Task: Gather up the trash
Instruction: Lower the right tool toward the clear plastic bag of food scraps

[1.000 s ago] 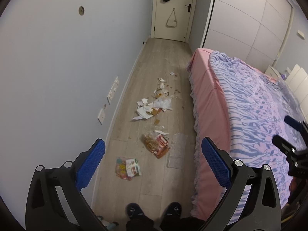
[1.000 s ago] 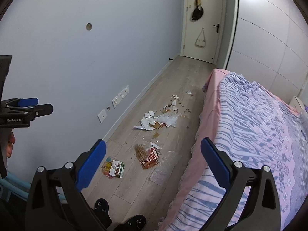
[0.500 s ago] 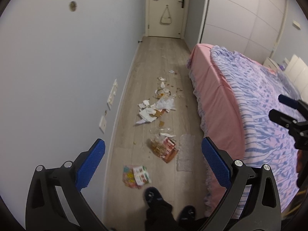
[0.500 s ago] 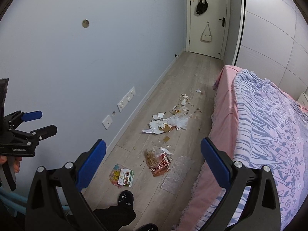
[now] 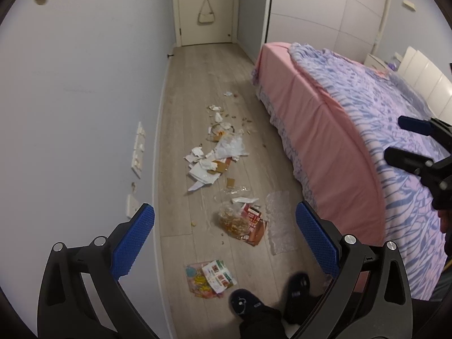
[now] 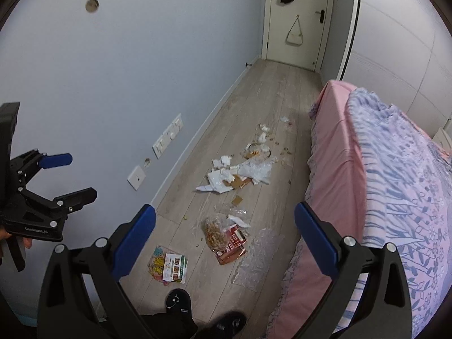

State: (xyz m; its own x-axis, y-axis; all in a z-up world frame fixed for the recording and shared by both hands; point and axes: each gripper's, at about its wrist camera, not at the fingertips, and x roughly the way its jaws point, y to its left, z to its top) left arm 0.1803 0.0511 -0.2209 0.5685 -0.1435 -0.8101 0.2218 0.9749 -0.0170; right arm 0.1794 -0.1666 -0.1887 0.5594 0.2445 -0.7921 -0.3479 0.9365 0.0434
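Note:
Trash lies scattered along the wooden floor between wall and bed. Nearest are colourful printed leaflets point(image 5: 210, 278) point(image 6: 169, 264), then a clear bag of snacks on a red wrapper point(image 5: 242, 222) point(image 6: 224, 238), a sheet of clear plastic point(image 5: 278, 223) point(image 6: 258, 254), and farther off a pile of torn white paper and cardboard point(image 5: 216, 163) point(image 6: 240, 173). My left gripper point(image 5: 224, 238) is open, held high above the floor with nothing in it. My right gripper point(image 6: 224, 233) is open too, also empty and well above the trash.
A bed point(image 5: 353, 141) with pink sheet and purple patterned blanket fills the right side. A grey wall with sockets point(image 5: 138, 152) runs along the left. A closed door point(image 5: 206, 8) with hanging bags ends the corridor. The person's dark slippers point(image 5: 245, 301) stand near the leaflets.
Both grippers have moved forward along the corridor and the trash now sits closer and lower in view. The person's feet have stepped forward. Both jaws stayed open.

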